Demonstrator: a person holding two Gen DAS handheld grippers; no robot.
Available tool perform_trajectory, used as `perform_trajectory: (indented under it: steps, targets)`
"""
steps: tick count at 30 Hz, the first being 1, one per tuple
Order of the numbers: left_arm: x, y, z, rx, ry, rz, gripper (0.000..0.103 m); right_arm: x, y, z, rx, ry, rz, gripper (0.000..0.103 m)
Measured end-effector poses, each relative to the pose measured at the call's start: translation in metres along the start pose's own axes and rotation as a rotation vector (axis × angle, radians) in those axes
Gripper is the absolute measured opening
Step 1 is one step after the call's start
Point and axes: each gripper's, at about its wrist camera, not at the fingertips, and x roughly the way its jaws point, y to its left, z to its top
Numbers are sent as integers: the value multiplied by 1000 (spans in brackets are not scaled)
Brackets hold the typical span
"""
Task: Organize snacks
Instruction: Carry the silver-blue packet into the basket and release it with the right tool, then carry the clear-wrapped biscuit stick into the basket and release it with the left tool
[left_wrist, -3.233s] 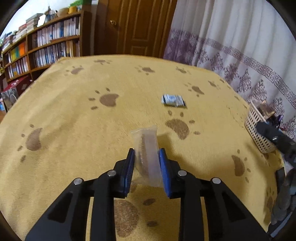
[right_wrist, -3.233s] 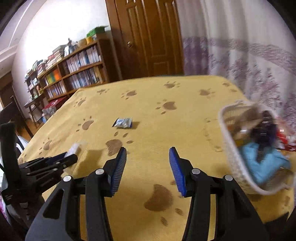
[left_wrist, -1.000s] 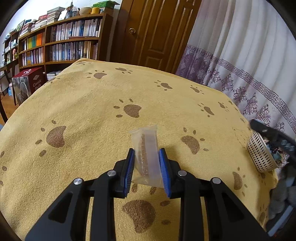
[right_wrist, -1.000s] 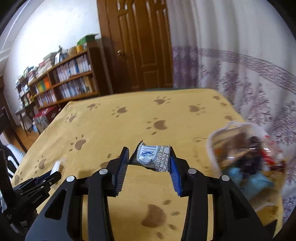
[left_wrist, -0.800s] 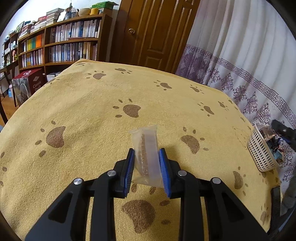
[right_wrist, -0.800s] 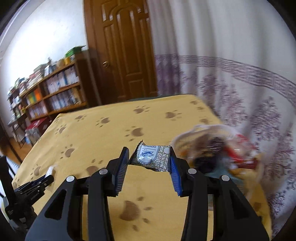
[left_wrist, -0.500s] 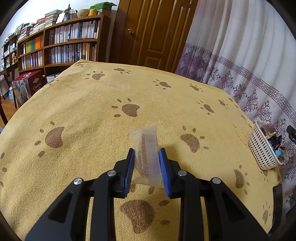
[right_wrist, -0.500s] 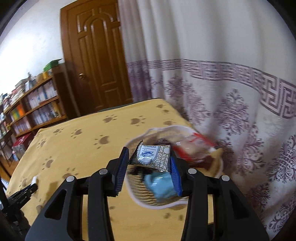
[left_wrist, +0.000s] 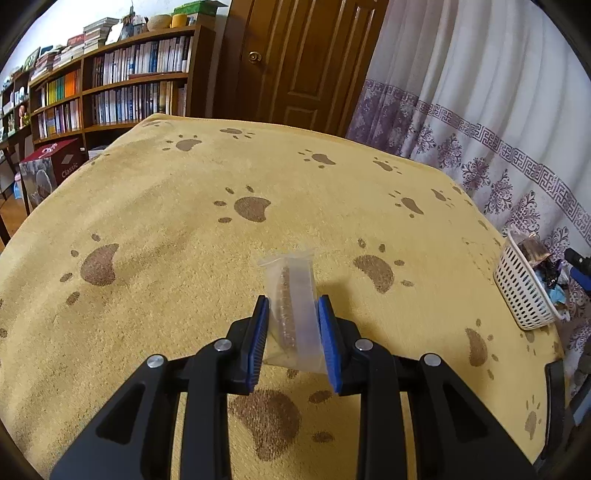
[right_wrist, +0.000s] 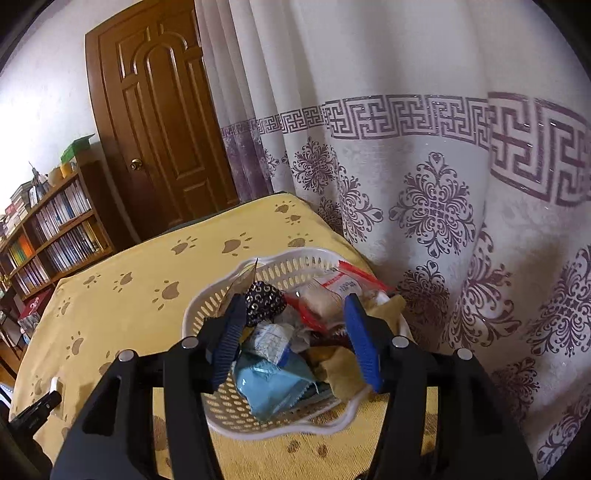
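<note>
Big room: bookshelf (left_wrist: 110, 85), brown door (left_wrist: 303, 62), patterned curtain (right_wrist: 424, 166). Yellow paw-print blanket (left_wrist: 184, 221) covers the table. White basket (right_wrist: 295, 421) full of snacks sits by the curtain, right gripper (right_wrist: 293, 343) spread wide over it. Left gripper (left_wrist: 293, 343) pinches a clear packet (left_wrist: 291, 310).

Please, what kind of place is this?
Probably a room in a home, perhaps a living room or study: full bookshelves, a wooden door, a patterned curtain, and a table under a paw-print cloth with a snack basket.
</note>
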Motion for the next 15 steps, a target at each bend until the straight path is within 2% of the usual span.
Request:
perform_trajectory:
  steps: [6, 15]
  targets:
    - [-10, -9, 4, 9, -9, -26, 28, -21, -13, -11, 38, -22, 21, 57]
    - [-28, -57, 11, 104, -34, -87, 28, -43, -23, -30, 59, -44, 63, 57]
